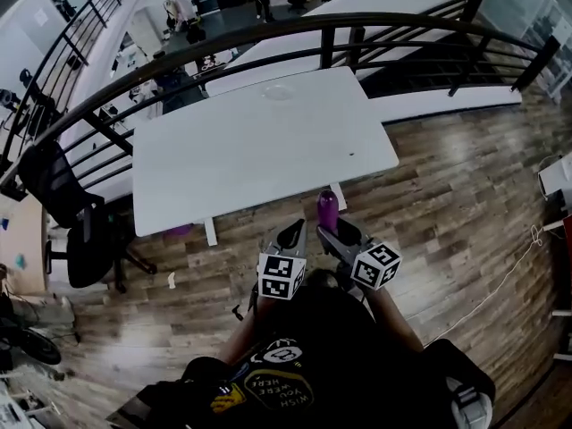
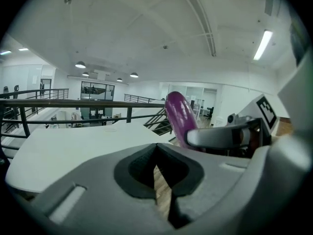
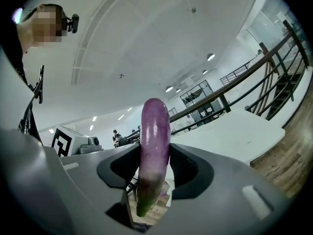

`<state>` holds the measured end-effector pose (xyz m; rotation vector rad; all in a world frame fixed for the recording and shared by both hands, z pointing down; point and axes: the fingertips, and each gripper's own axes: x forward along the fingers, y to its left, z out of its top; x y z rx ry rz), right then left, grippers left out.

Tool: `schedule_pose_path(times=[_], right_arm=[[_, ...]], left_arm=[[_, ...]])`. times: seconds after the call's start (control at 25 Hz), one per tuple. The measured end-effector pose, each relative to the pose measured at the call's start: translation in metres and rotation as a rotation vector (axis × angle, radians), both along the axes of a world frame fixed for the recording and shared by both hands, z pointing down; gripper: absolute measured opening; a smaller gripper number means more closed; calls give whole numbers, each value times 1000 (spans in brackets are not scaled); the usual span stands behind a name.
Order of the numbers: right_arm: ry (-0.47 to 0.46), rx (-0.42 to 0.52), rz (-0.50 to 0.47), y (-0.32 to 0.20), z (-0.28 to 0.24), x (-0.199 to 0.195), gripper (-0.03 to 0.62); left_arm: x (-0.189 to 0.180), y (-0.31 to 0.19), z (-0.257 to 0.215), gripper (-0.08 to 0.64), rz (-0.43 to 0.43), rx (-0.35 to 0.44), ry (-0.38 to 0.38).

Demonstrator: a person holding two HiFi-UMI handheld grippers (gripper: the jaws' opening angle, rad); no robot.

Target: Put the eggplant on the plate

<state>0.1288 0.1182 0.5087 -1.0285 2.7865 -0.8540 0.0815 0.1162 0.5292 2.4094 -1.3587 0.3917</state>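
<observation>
Prob. office: railing (image 1: 268,27), white table (image 1: 259,146)

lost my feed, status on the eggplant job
Right gripper shut on eggplant, held upright. Left gripper shut, empty. Table ahead, nothing seen blocking.

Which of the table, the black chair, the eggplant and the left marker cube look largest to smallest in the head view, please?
1. Table
2. Black chair
3. Left marker cube, though it sits nearest the camera, so this rank is unsure
4. Eggplant, with its lower end hidden
</observation>
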Motion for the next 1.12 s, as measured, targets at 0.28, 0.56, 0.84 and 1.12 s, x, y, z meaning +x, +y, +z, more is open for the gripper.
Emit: schedule_pose_path(times=[0.28, 0.56, 0.84, 1.12], right_arm=[[-10, -40, -7, -38, 6, 0, 190], [11, -28, 26, -86, 1, -17, 190], [34, -17, 59, -124, -2, -60, 190], [46, -55, 79, -133, 14, -102, 191]], left_arm=[[-2, -47, 2, 5, -10, -19, -10], [-29, -99, -11, 5, 1, 16, -1], [-72, -143, -18, 5, 19, 38, 43], [-109, -152, 5, 5, 44, -15, 78]])
